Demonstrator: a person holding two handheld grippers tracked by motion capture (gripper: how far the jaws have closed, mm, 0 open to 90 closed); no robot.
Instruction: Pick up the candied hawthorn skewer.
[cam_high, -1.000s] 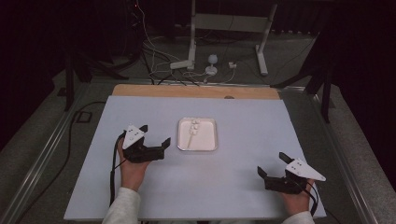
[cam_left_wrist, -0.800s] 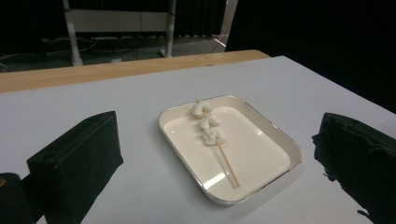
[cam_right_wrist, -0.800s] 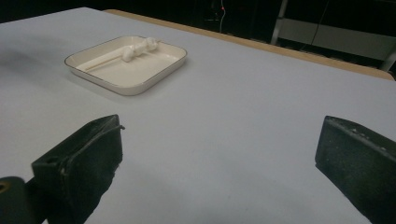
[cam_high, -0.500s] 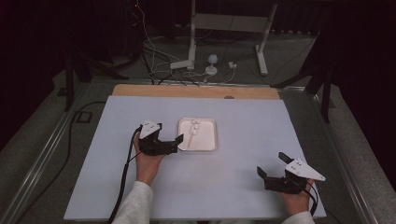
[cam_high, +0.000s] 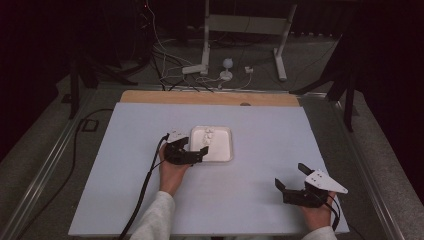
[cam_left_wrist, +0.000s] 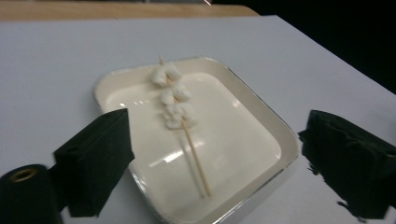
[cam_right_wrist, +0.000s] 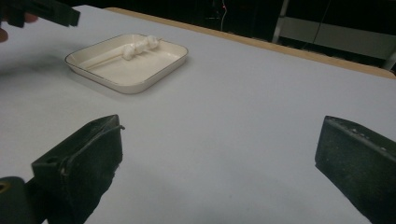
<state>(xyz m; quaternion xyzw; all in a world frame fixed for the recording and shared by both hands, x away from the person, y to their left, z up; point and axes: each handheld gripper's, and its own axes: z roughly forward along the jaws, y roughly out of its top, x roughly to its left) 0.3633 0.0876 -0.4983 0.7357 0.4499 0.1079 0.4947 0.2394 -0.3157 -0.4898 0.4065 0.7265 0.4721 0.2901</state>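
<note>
skewer (cam_left_wrist: 194, 144) tip blurred between left gripper (cam_left_wrist: 217, 154) jaws

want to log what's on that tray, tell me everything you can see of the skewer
The skewer is a thin, pale stick, wooden by its look, lying flat in the shallow cream tray and running along its length. Three white, lumpy, soft-looking pieces are threaded close together on the far half; the near half is bare, and a short tip pokes out beyond the farthest piece. It rests on the tray floor. The left gripper straddles the bare end with open jaws, not touching it.
</note>
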